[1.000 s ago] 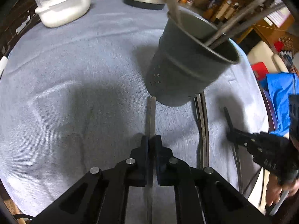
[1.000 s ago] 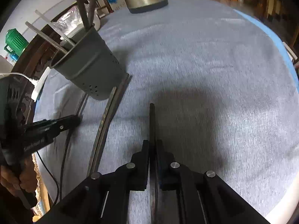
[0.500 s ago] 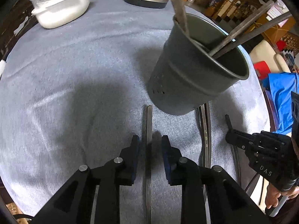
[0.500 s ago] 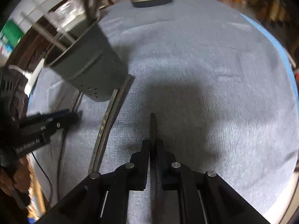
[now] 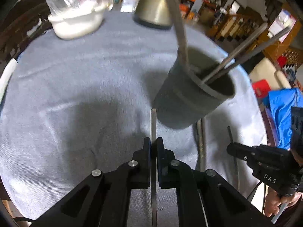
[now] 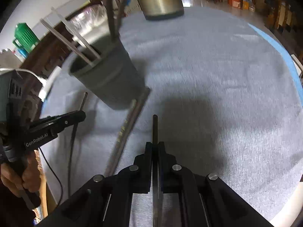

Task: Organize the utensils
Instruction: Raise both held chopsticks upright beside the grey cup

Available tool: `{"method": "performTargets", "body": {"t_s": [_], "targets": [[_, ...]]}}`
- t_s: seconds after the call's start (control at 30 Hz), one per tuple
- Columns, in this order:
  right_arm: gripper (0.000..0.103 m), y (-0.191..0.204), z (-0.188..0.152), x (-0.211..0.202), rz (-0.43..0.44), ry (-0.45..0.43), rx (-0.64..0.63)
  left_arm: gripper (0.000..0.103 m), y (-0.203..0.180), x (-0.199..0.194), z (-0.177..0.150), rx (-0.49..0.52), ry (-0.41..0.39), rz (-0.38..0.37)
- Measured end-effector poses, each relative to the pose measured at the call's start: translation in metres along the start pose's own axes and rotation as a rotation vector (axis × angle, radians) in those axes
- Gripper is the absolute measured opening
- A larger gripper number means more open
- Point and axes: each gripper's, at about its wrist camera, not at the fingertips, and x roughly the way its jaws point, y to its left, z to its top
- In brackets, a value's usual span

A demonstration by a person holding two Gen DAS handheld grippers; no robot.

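A dark grey utensil holder (image 5: 191,98) (image 6: 111,79) stands on the grey tablecloth with several long utensils sticking out of it. My left gripper (image 5: 153,141) is shut on a flat metal utensil handle (image 5: 153,121), held just in front of the holder's base. My right gripper (image 6: 155,145) is shut on a dark rod-like utensil (image 6: 155,128), to the right of the holder. Two long metal utensils (image 6: 128,126) (image 5: 200,140) lie side by side on the cloth between the grippers. A thin dark utensil (image 6: 75,128) lies by the table edge.
A white bowl with a plastic bag (image 5: 75,19) sits at the far left. A brass-coloured kettle base (image 5: 155,9) (image 6: 161,1) stands at the back. The table edge (image 6: 280,49) curves at right. A cable (image 6: 55,177) hangs at the near edge.
My left gripper opened half a second ago around the flat utensil and has shut on it again, lifting it. The right gripper stays shut on its rod. Both views have tilted up.
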Motion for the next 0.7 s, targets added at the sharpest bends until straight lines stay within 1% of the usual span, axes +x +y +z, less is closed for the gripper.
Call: {"method": "performTargets", "body": {"t_s": [0.2,0.23,0.27,0.33,0.37,0.43,0.5,0.7], "targets": [[0.006,-0.001,0.005,-0.022,0.044,-0.121,0.0,0.006,-0.001,-0.039,0.008,-0.022,-0.139,-0.033],[0.006,-0.001,0.005,-0.025,0.054,-0.139,0.002,0.006,0.001,-0.04,0.009,-0.028,-0.157,-0.043],[0.006,-0.001,0.006,-0.026,0.063,-0.146,0.003,0.006,0.003,-0.034,0.016,-0.033,-0.157,-0.057],[0.006,0.001,0.004,-0.02,0.077,-0.137,0.017,0.006,0.004,-0.02,0.017,-0.063,-0.117,-0.076],[0.006,0.001,0.004,-0.019,0.08,-0.136,0.02,0.006,0.007,-0.018,0.016,-0.082,-0.112,-0.084],[0.006,0.004,0.001,-0.023,0.091,-0.15,0.016,0.006,0.01,-0.024,0.012,-0.109,-0.143,-0.101],[0.006,0.006,-0.003,-0.028,0.11,-0.19,0.004,0.006,0.007,-0.033,0.009,-0.12,-0.179,-0.105],[0.006,0.01,-0.003,-0.049,0.173,-0.3,-0.006,0.006,0.003,-0.054,0.019,-0.123,-0.286,-0.098]]}}
